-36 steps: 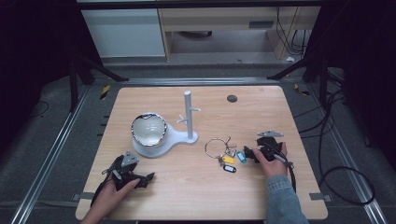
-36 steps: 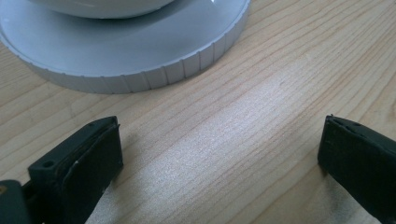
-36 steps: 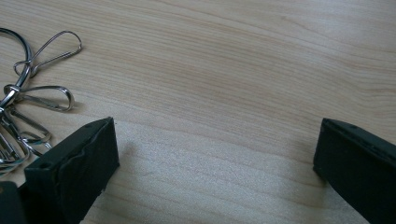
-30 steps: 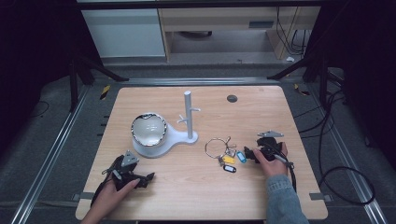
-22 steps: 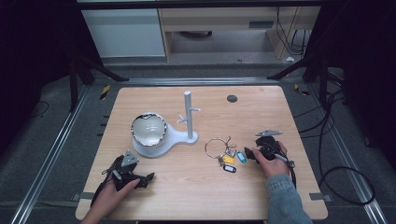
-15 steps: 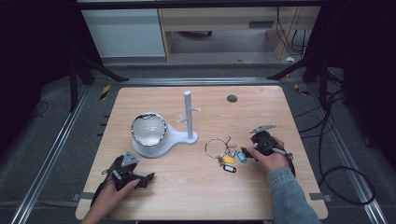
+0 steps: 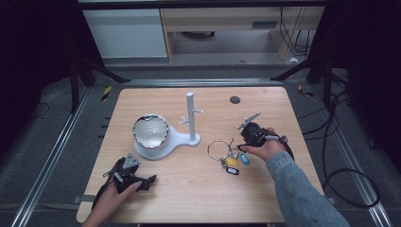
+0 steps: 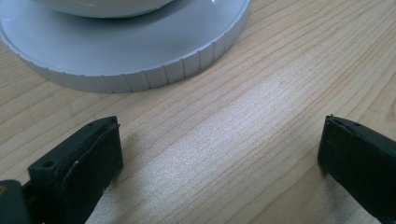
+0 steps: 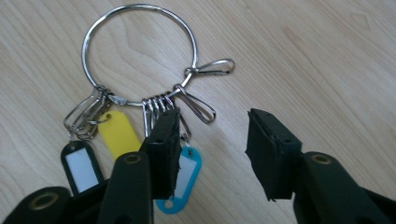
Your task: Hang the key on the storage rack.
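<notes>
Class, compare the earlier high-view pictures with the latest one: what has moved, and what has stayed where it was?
The right gripper has shifted slightly up the table and left, closer to the key ring; it is open, with nothing between its fingers. The key ring and its tags, the stand, the bowl and the left gripper, also open, look unchanged.

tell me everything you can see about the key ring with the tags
The key ring is a large loop of thin silvery wire lying flat on the wooden table, right of the white stand. Several metal clips hang from it, carrying a yellow tag, a black tag with a white label, and a blue tag. The open right gripper hovers over the clips.
</notes>
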